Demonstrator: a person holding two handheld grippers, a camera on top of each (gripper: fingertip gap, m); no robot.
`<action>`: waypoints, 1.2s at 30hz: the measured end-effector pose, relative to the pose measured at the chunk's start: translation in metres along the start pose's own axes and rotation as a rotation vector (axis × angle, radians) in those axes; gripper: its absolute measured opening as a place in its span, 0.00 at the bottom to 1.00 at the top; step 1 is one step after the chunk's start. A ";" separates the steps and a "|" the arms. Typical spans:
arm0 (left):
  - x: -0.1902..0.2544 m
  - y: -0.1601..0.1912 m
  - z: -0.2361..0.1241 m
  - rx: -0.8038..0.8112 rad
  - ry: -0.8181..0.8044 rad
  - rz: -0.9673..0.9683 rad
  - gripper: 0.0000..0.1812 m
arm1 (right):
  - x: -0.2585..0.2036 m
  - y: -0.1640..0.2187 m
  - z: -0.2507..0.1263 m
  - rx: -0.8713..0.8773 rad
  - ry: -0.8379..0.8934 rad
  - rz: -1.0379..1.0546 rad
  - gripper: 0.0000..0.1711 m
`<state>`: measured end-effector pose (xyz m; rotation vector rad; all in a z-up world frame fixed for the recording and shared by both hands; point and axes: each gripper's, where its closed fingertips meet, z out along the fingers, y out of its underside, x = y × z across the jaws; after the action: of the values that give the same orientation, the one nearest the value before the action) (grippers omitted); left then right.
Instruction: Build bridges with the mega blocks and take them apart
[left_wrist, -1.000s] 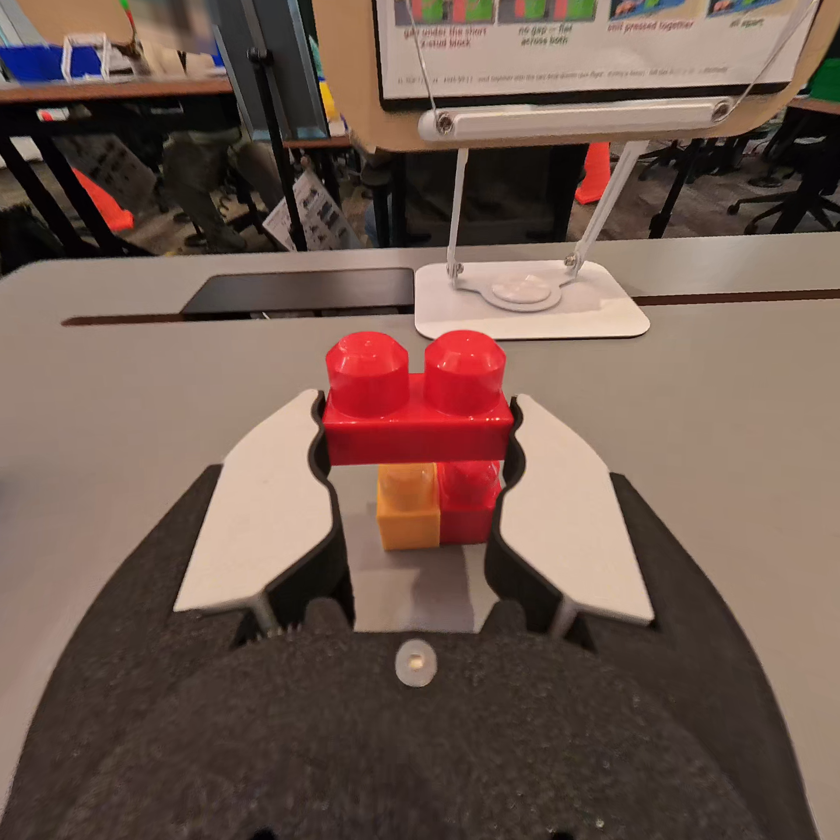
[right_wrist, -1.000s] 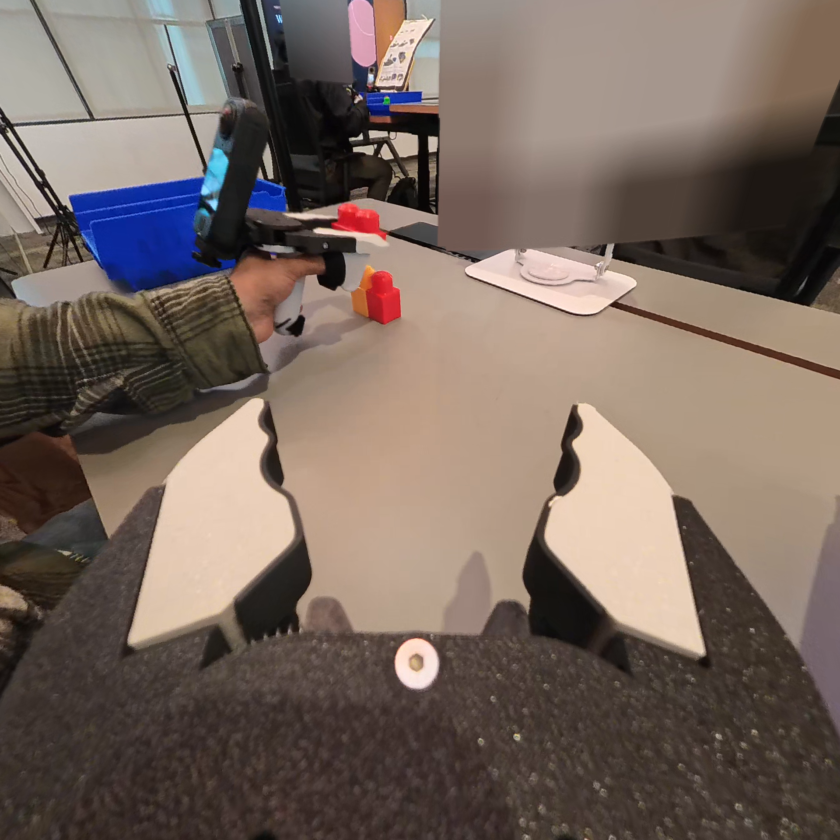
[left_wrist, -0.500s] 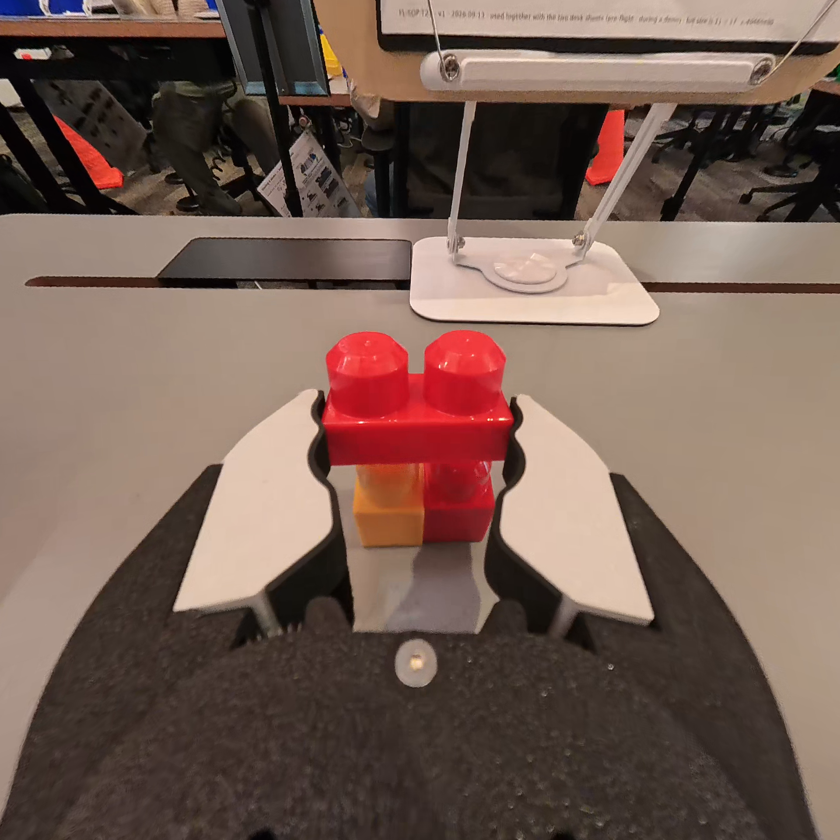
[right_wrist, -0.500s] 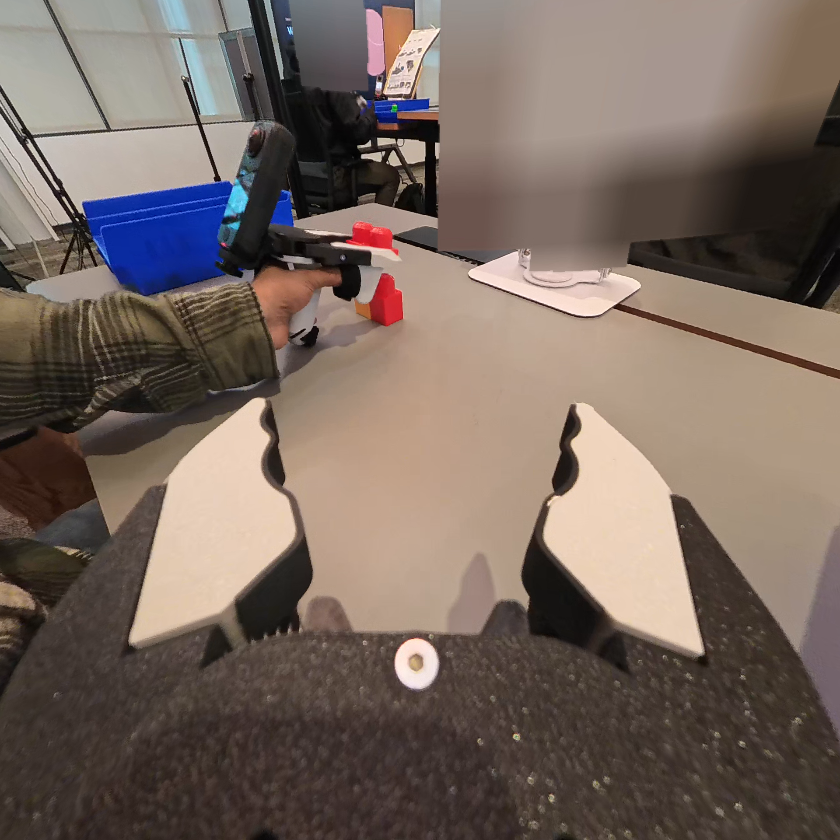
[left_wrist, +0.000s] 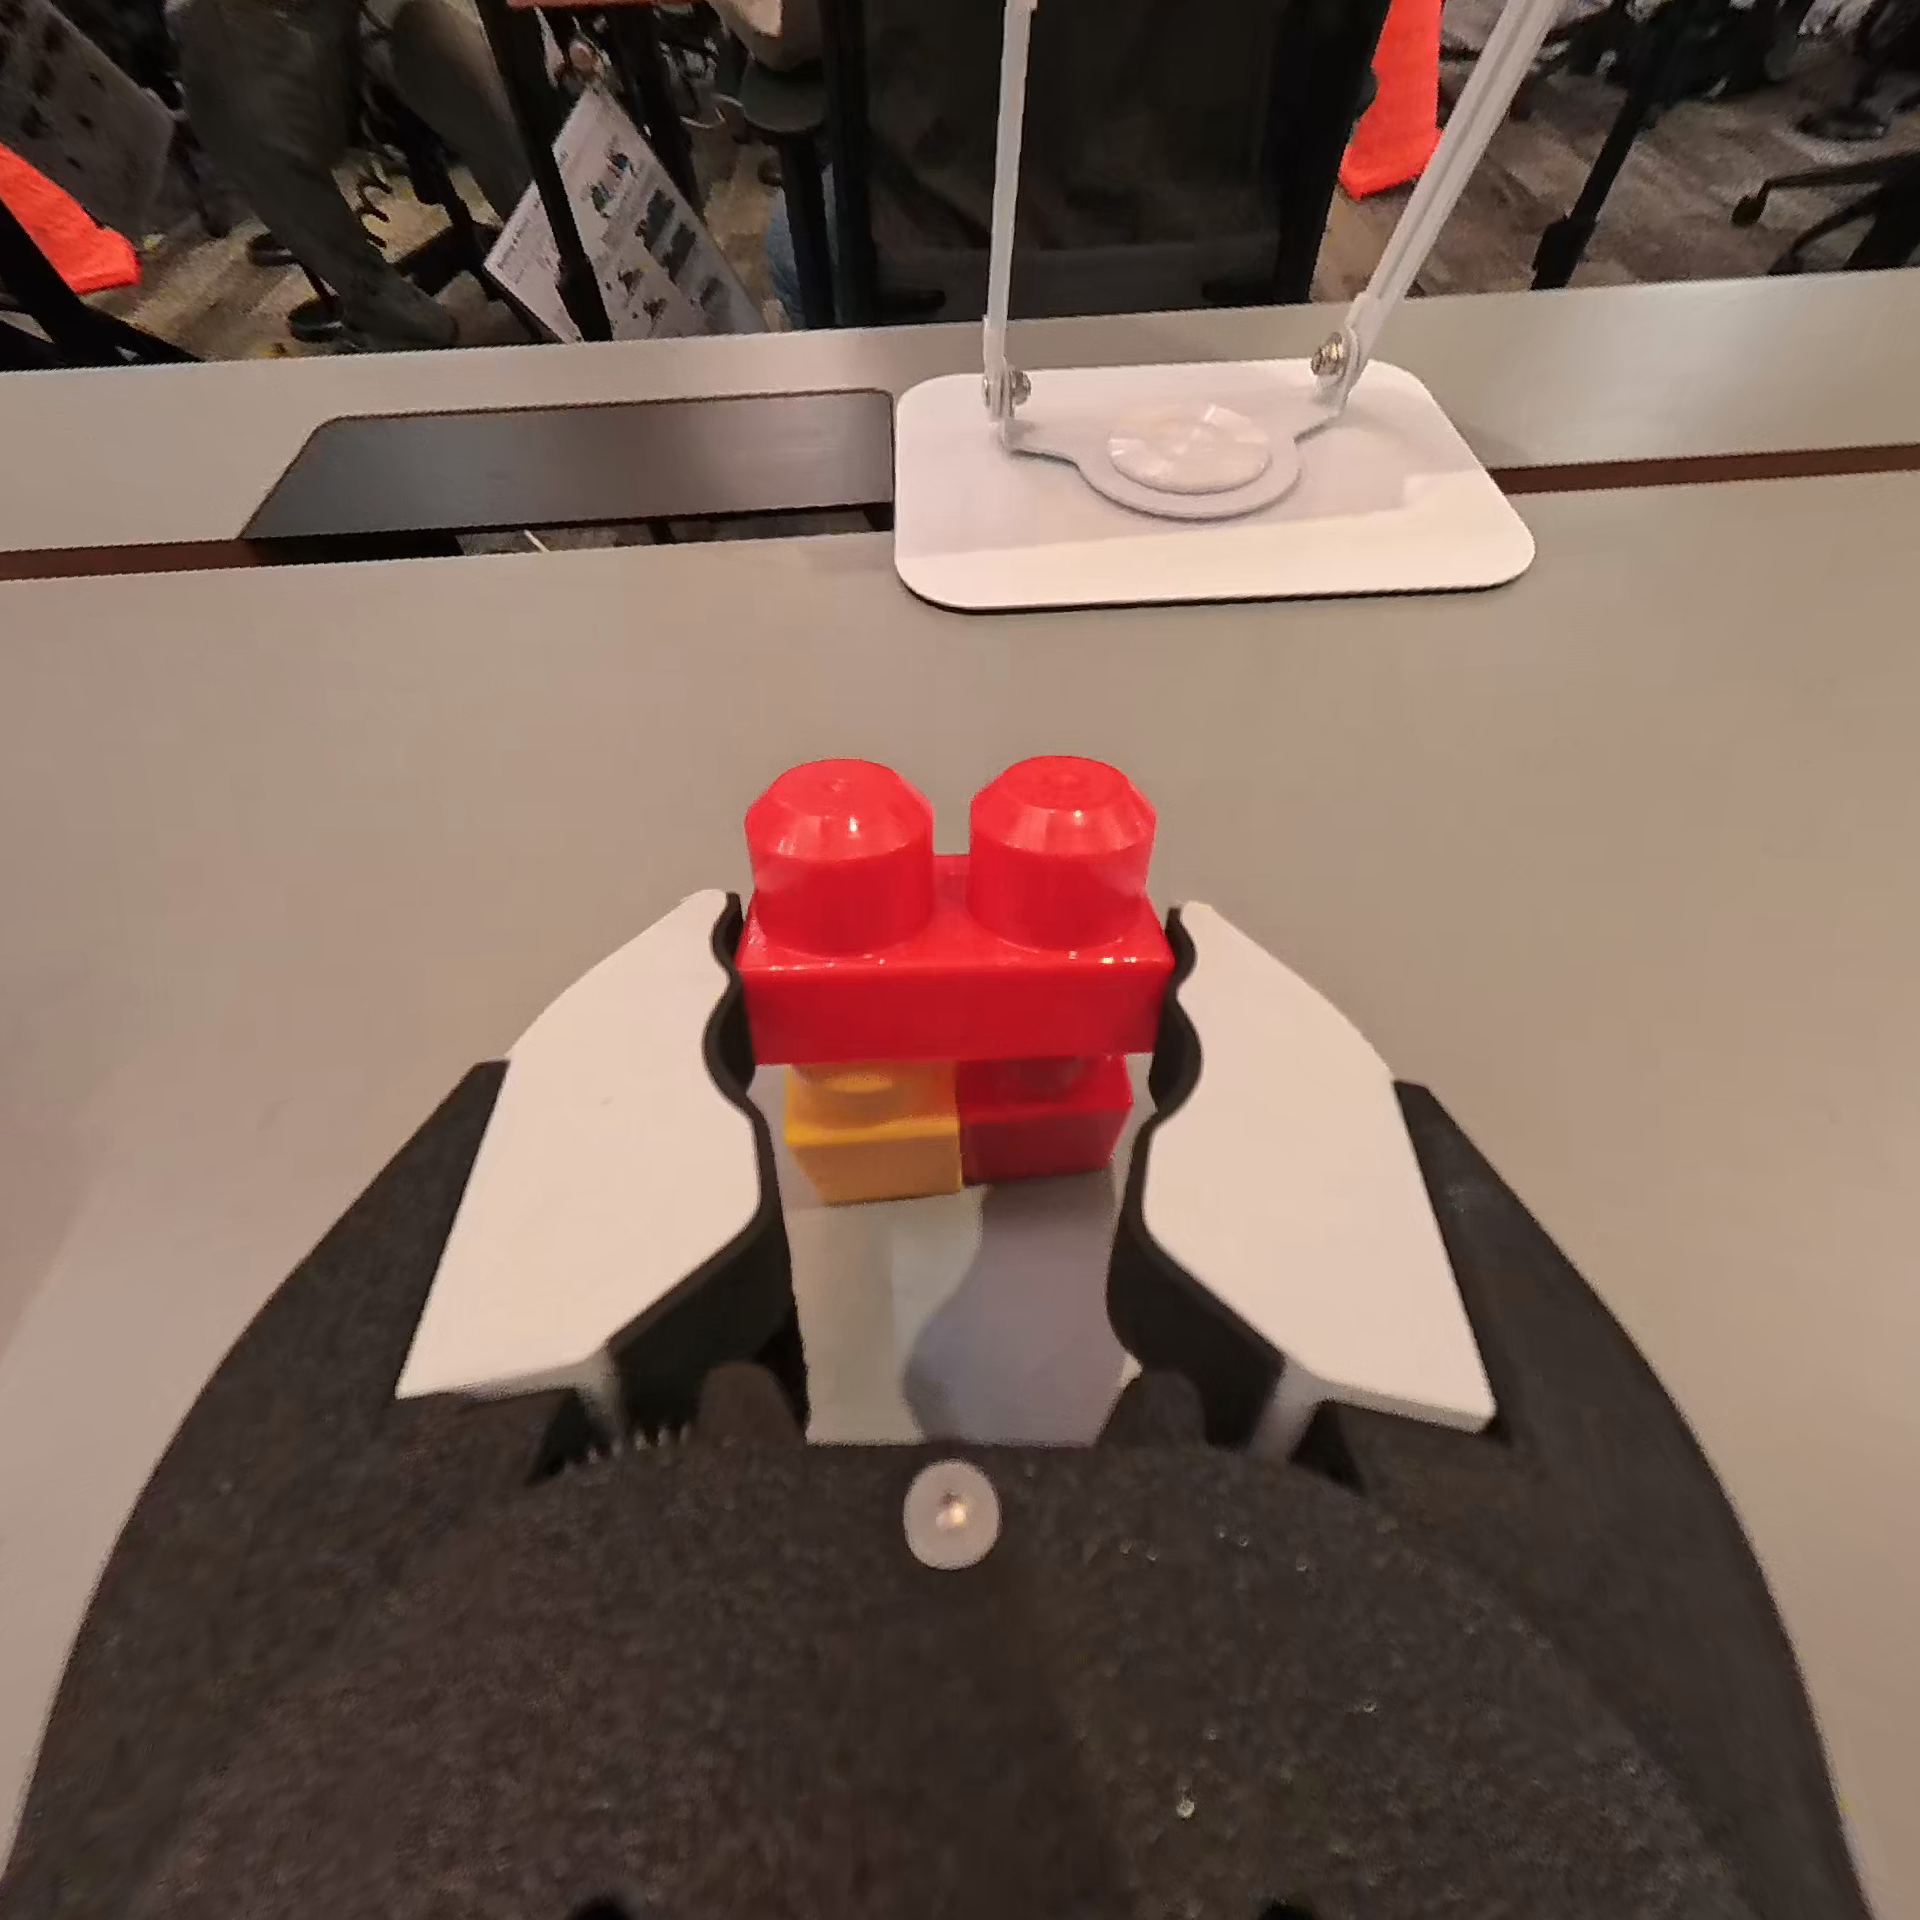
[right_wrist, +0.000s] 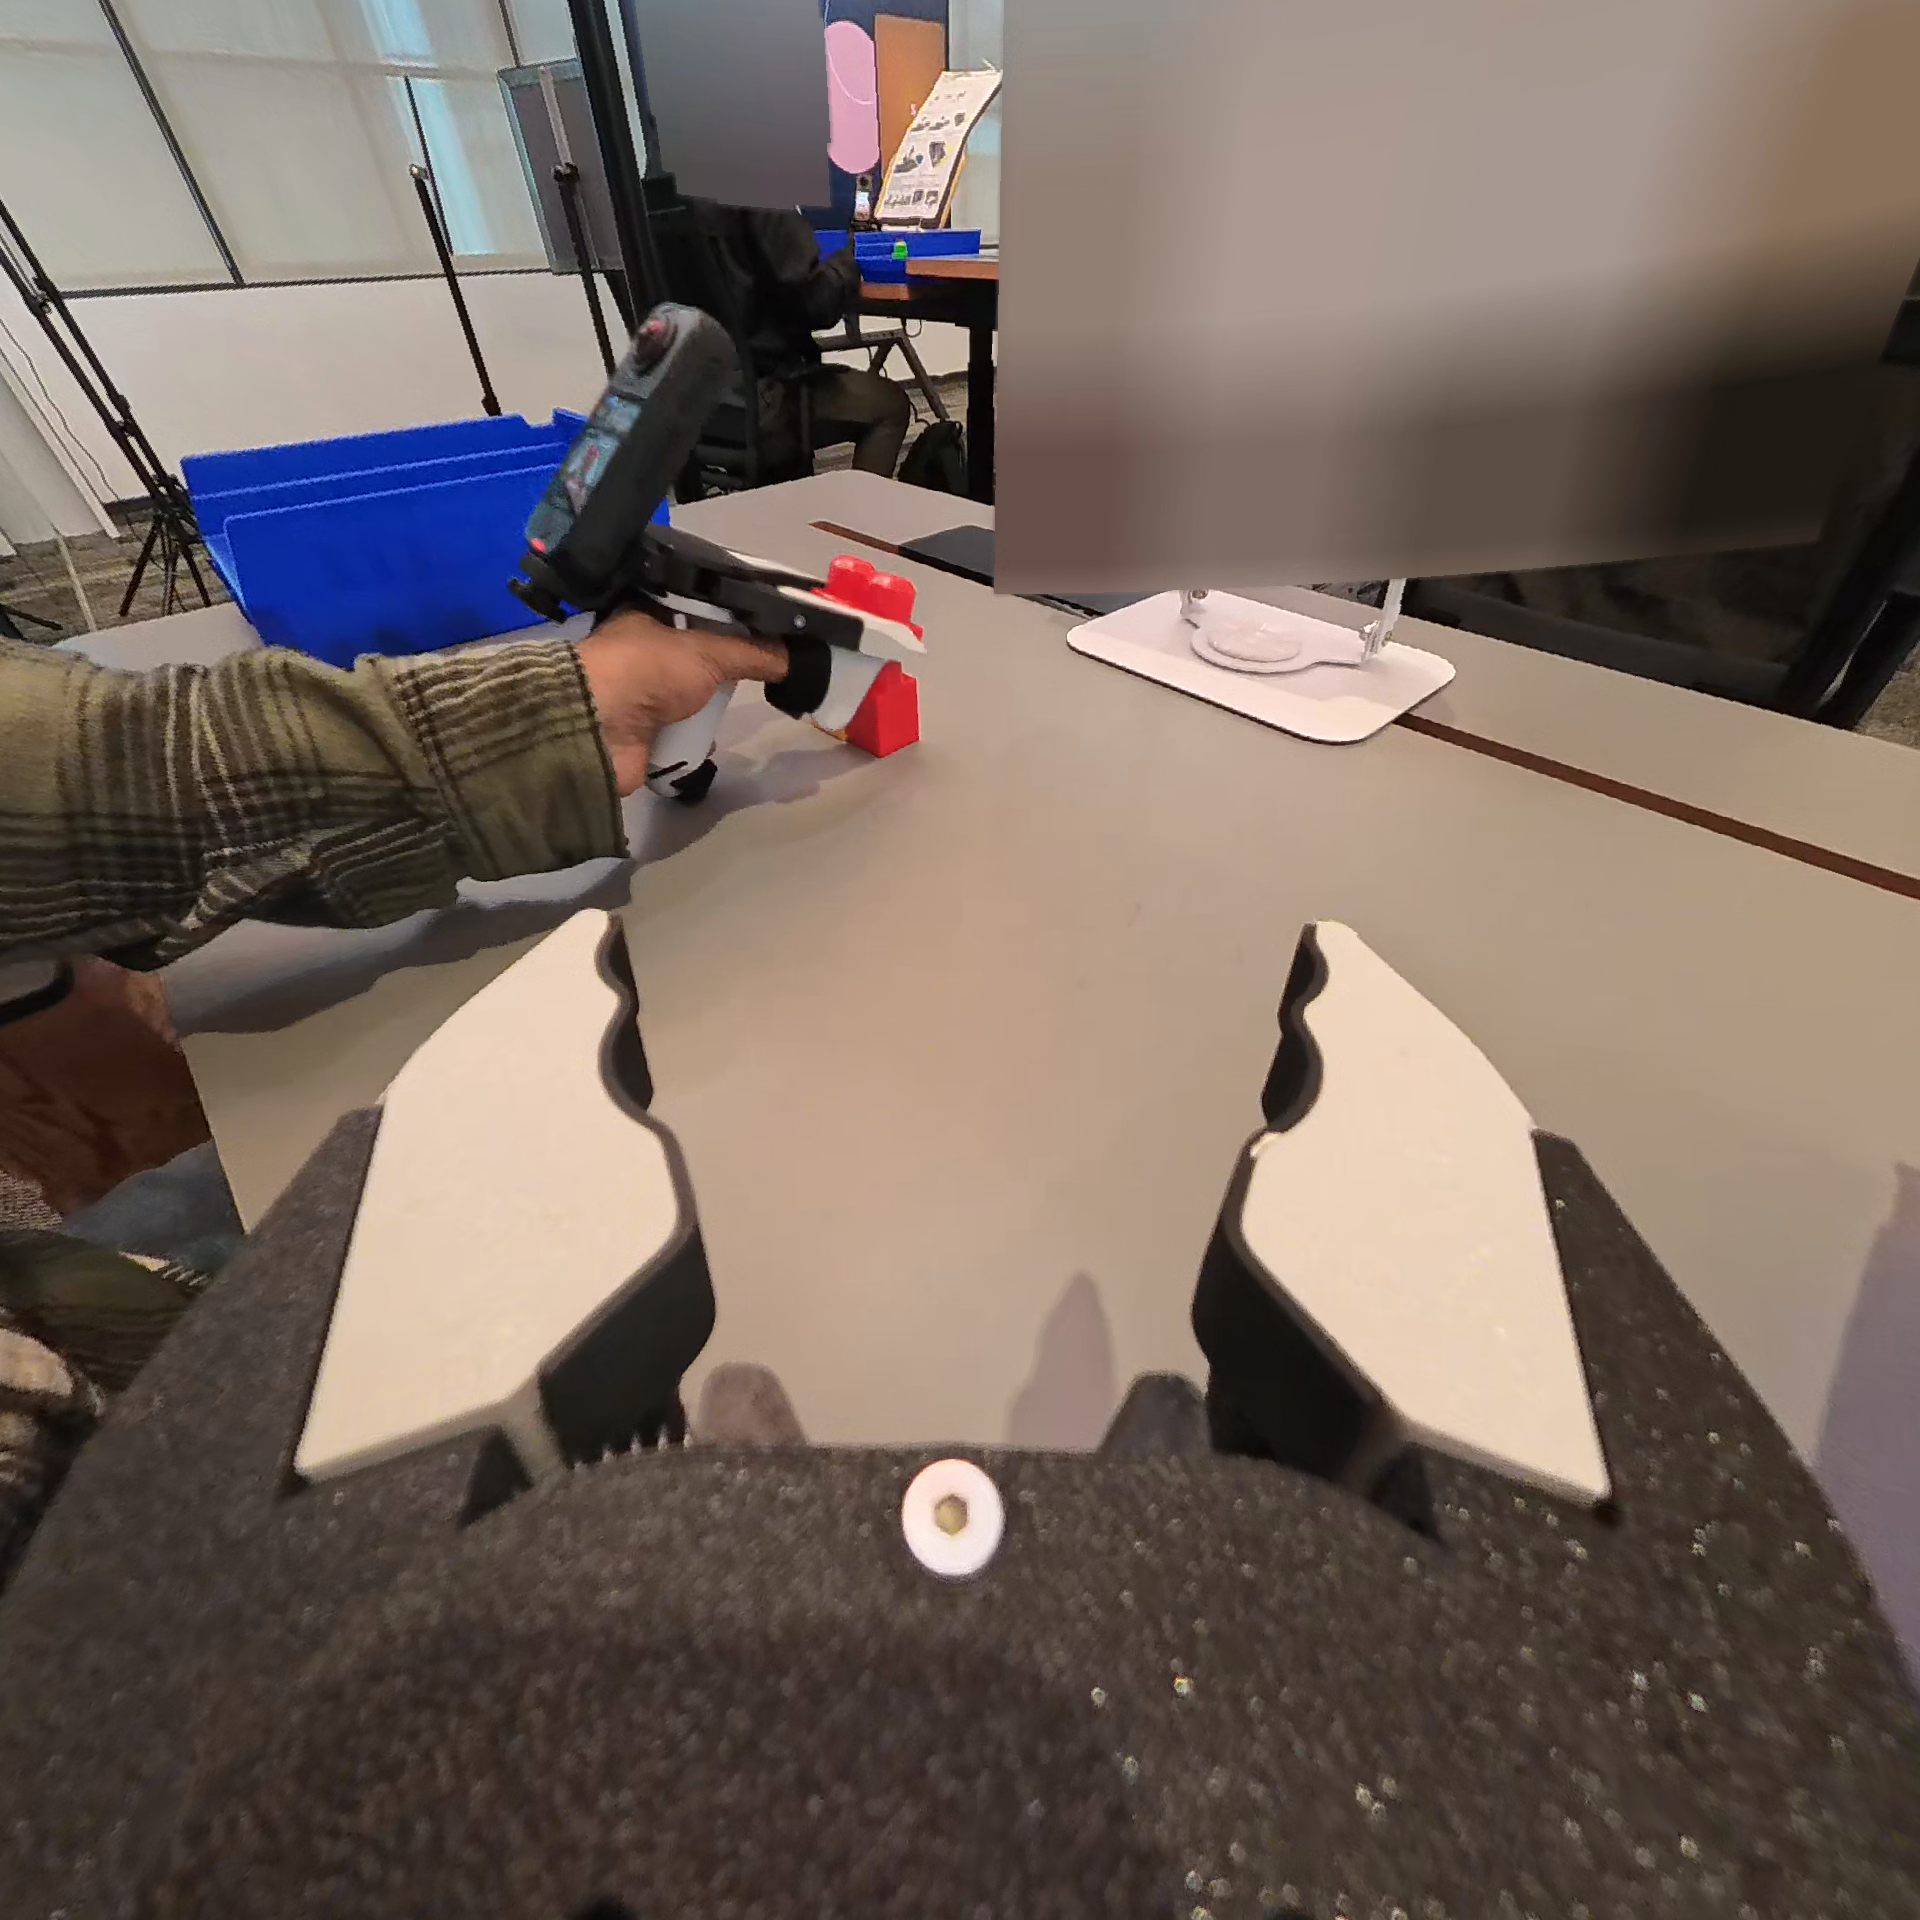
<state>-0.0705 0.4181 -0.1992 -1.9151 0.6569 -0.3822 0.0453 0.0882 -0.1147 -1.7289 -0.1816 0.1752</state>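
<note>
Gripping the red brick (left_wrist: 951, 992) crosswise, studs up, the left gripper (left_wrist: 951, 997) has sunk nearer the two small blocks (left_wrist: 956, 1138); the right gripper (right_wrist: 961, 1023) gapes, holding nothing.

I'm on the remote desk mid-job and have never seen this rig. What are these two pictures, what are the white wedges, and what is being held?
No robot arm here: a person holds a two-finger gripper in each hand, with a camera on each looking along its white fingers. In the left wrist view, the left gripper is shut on a red two-stud block, held just over an orange block and a small red block standing side by side on the grey table. In the right wrist view, the right gripper is open and empty above the table; farther off you see the person's hand with the other gripper. A white stand base sits behind.
</note>
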 end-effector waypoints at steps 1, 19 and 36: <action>0.000 0.002 0.001 -0.013 0.006 -0.001 0.42 | 0.000 0.000 0.000 0.000 0.001 -0.001 0.68; -0.009 0.010 0.002 -0.068 0.016 -0.070 0.41 | 0.004 -0.008 -0.006 0.022 0.017 -0.008 0.68; -0.012 0.008 -0.003 -0.042 0.015 -0.067 0.42 | 0.002 -0.009 -0.006 0.023 0.017 -0.010 0.69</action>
<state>-0.0839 0.4210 -0.2051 -1.9793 0.6162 -0.4277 0.0485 0.0840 -0.1049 -1.7060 -0.1751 0.1547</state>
